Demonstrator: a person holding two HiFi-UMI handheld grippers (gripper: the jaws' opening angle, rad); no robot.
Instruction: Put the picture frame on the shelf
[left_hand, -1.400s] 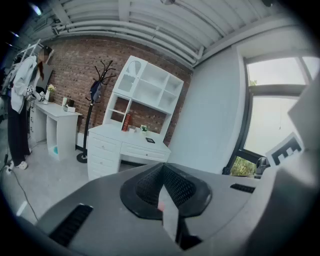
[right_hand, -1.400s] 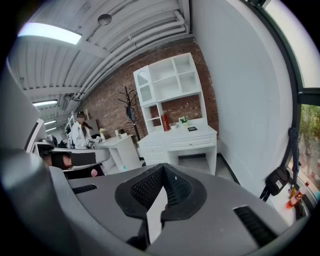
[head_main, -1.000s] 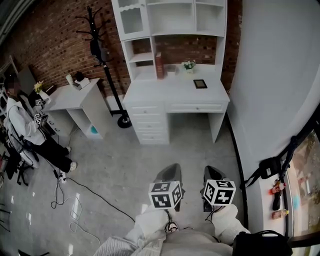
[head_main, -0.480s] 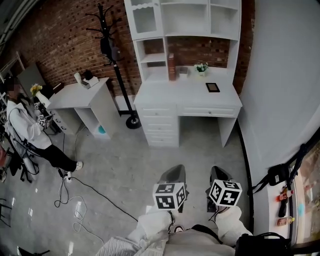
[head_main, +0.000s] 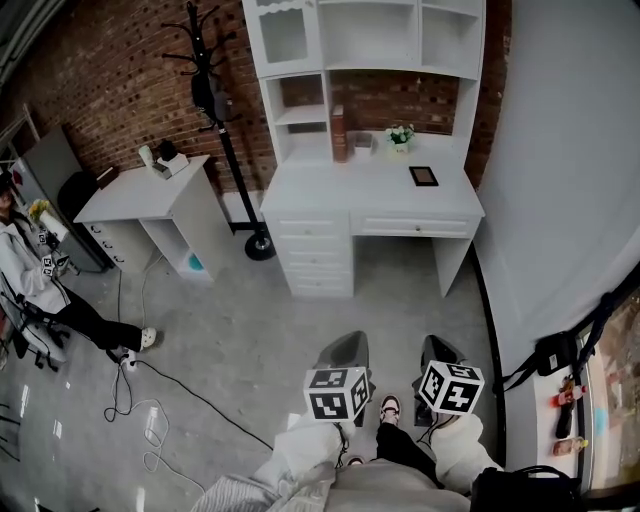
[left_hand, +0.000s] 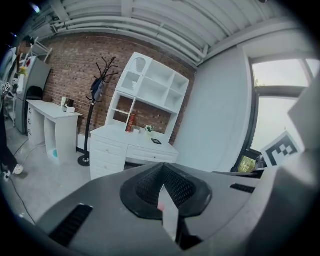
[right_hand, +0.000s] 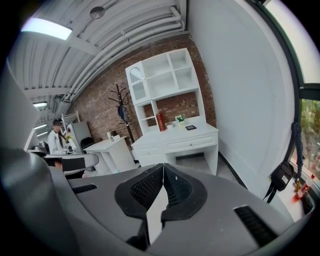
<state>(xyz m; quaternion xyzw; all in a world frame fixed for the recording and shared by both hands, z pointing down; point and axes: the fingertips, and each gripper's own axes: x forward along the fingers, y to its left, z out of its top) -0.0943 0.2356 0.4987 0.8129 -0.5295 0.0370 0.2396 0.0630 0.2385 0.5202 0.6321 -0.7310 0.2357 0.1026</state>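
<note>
On the desk (head_main: 350, 190), picture frame (head_main: 424, 176).

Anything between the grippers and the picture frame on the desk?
Nothing visible. Only bare floor lies between the left gripper, the right gripper and the desk. The picture frame lies flat near its right end; plant and book stand behind it.

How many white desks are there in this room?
2. One large desk with a shelf unit stands against the brick wall; a smaller desk stands to its left, past the coat stand. Others may be out of view.
</note>
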